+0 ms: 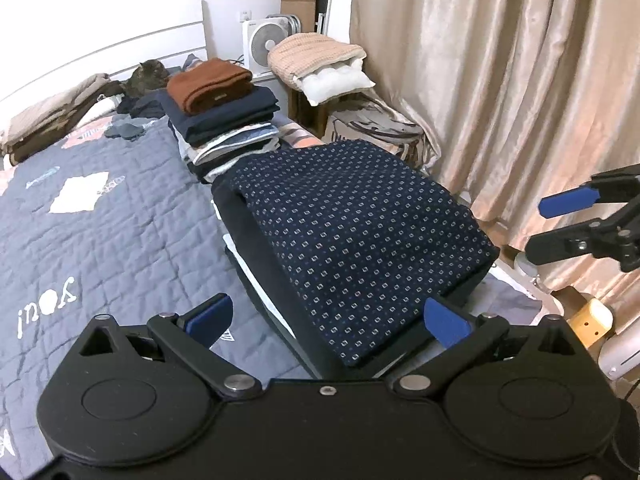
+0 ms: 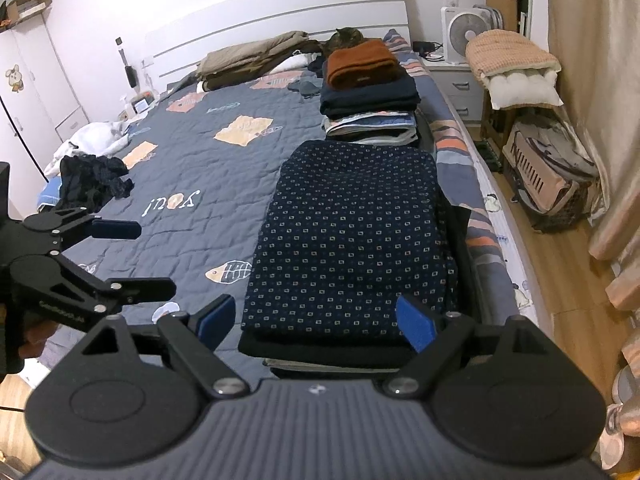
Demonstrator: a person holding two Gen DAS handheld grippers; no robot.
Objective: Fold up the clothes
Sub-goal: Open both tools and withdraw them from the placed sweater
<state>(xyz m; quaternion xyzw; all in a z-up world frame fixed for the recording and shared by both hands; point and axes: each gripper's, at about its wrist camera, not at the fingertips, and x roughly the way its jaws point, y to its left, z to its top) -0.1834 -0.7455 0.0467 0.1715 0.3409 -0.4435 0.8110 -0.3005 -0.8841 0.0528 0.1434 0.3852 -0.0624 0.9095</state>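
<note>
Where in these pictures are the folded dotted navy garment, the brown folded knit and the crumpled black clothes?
folded dotted navy garment (image 2: pixel 352 240), right wrist view, middle of its top face.
brown folded knit (image 1: pixel 210 84), left wrist view, its upper surface.
crumpled black clothes (image 2: pixel 94 180), right wrist view, centre of the heap.

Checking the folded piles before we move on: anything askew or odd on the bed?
The piles look tidy: the dotted navy garment lies square on its pile, the brown sweater tops the stack behind. One oddity: a dark crumpled garment lies unfolded at the bed's far edge. A cat sits by the headboard.
</note>
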